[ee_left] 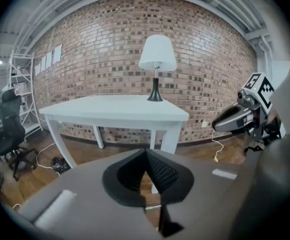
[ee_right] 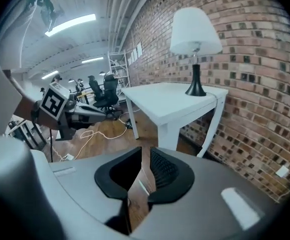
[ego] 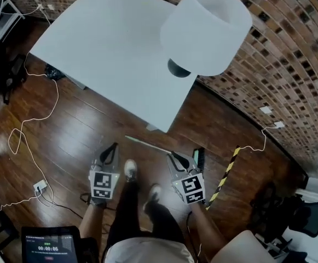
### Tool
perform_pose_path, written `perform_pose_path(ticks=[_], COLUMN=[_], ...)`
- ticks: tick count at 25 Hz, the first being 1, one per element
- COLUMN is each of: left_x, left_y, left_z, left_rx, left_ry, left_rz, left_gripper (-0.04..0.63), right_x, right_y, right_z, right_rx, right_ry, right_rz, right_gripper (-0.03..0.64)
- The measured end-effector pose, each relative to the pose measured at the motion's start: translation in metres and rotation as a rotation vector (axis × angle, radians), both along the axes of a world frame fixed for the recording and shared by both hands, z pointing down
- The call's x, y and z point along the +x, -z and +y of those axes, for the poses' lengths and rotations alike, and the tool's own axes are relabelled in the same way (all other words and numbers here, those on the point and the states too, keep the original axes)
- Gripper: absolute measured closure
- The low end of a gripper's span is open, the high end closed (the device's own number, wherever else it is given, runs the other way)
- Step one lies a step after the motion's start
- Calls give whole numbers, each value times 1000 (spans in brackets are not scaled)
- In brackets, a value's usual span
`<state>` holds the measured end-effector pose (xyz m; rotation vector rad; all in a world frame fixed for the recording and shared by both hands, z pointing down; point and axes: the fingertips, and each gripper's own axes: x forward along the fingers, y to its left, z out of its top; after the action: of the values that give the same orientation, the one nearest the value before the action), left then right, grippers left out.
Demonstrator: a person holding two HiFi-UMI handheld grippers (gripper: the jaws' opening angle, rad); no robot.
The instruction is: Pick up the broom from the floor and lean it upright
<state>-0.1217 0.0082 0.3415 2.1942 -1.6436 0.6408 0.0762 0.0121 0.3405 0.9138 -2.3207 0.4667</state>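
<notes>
The broom lies flat on the wood floor: its pale thin handle (ego: 148, 144) runs from below the table corner rightward to a dark brush head (ego: 199, 156). My left gripper (ego: 114, 146) hangs low, left of the handle's free end; its jaws (ee_left: 145, 154) meet at the tips with nothing in them. My right gripper (ego: 173, 155) hovers just over the handle near the brush head. Its jaws (ee_right: 145, 153) stand a narrow slit apart and hold nothing. Floor and a pale strip of handle (ee_right: 141, 186) show through the slit.
A white table (ego: 109, 43) with a white-shaded lamp (ego: 205, 29) stands ahead against the brick wall. A yellow-black striped bar (ego: 224, 175) lies right of the right gripper. White cables and a power strip (ego: 40, 188) trail on the left. My shoes (ego: 130, 169) stand between the grippers.
</notes>
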Motion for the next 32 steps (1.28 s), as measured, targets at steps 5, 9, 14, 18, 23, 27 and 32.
perform_pose_path(ticks=[5,9,14,18,23,27,32], left_x=[-33,-59,-90,-96,-74,-56,-38], left_y=[-90,-171,-276,-332,-397,-437,-485], left_z=[-14,-16,6,14,15,14,30], left_rx=[-67,-115,-199,-238,-259,-260,-300], left_ry=[59,58,37,94,92,109,163], left_rz=[-4,-23,-43,3,55,105,220], left_gripper=[595,595,595,595,595,595,595], right_x=[-50,-78,-95,-96,-100,-100,-93], right_y=[-103,-205,-331,-395,-471,-514,-566], right_z=[-16,-18,-3,0,-5,-1,14], right_rx=[-64,-95,-181,-238,-247,-260,-271], right_ry=[177,299,412,389,358,320,295], right_rz=[90,199,325,331,322,309,330], right_gripper=[531,525,523,522,520,518,518])
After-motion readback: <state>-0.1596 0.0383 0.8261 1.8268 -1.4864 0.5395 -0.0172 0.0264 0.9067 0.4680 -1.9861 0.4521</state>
